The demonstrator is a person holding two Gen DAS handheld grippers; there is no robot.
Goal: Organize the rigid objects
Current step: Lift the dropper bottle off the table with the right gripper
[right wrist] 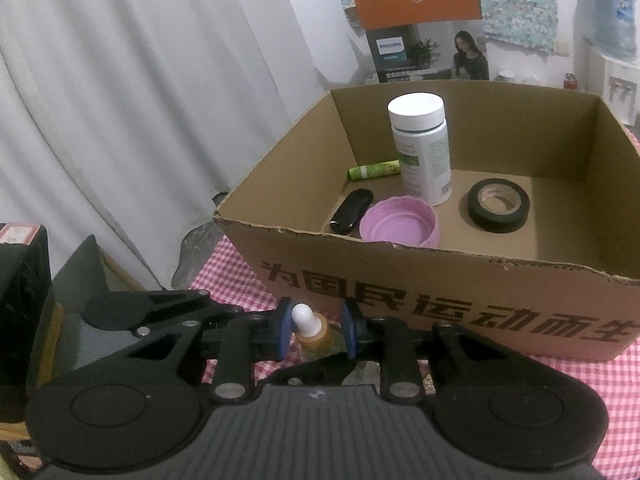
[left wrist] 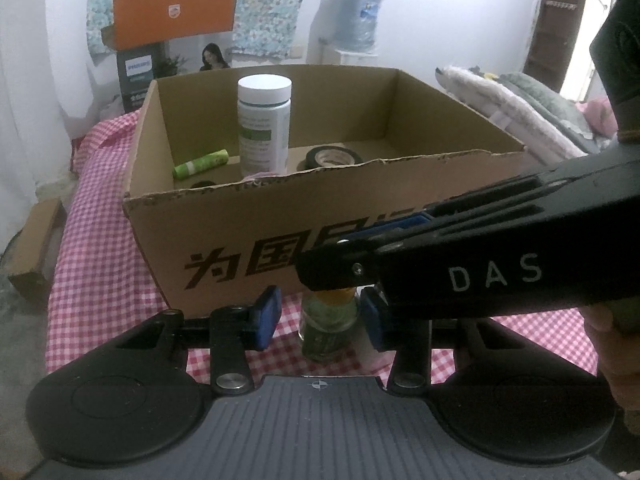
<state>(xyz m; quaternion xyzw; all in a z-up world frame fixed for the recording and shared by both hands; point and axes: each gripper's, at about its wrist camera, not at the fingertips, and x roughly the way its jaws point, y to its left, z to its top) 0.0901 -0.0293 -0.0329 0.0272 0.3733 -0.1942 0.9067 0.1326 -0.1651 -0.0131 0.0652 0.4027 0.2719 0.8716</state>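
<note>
Both grippers meet at one small glass dropper bottle point(left wrist: 328, 326) standing upright on the desk point(left wrist: 100, 272), just in front of the cardboard box point(left wrist: 224, 236). The left gripper point(left wrist: 320, 318) has its blue pads on either side of the bottle's body; a narrow gap shows beside the left pad, and the right pad sits close against the glass, so I cannot tell whether they press on it. The right gripper point(right wrist: 316, 334) brackets the bottle's neck and white dropper tip from above; its pads stand a little apart from the cap on both sides, not clamped. In the left wrist view the right gripper's black body crosses over the bottle's top and hides its cap.

Counted inside the one open box: one tall white supplement bottle point(right wrist: 422, 152) with a green label, upright near the middle; one green tube point(right wrist: 374, 170) lying on its side behind it to the left; one black key fob point(right wrist: 352, 210) lying near the front left; one pink lid point(right wrist: 398, 226) turned rim-up just beside the fob; one roll of black tape point(right wrist: 498, 206) lying flat to the right, well apart from the lid.

A pink checked cloth covers the desk. Behind the box stands one orange-topped Philips carton point(right wrist: 420, 28); a pale curtain point(right wrist: 120, 120) hangs to the left.
</note>
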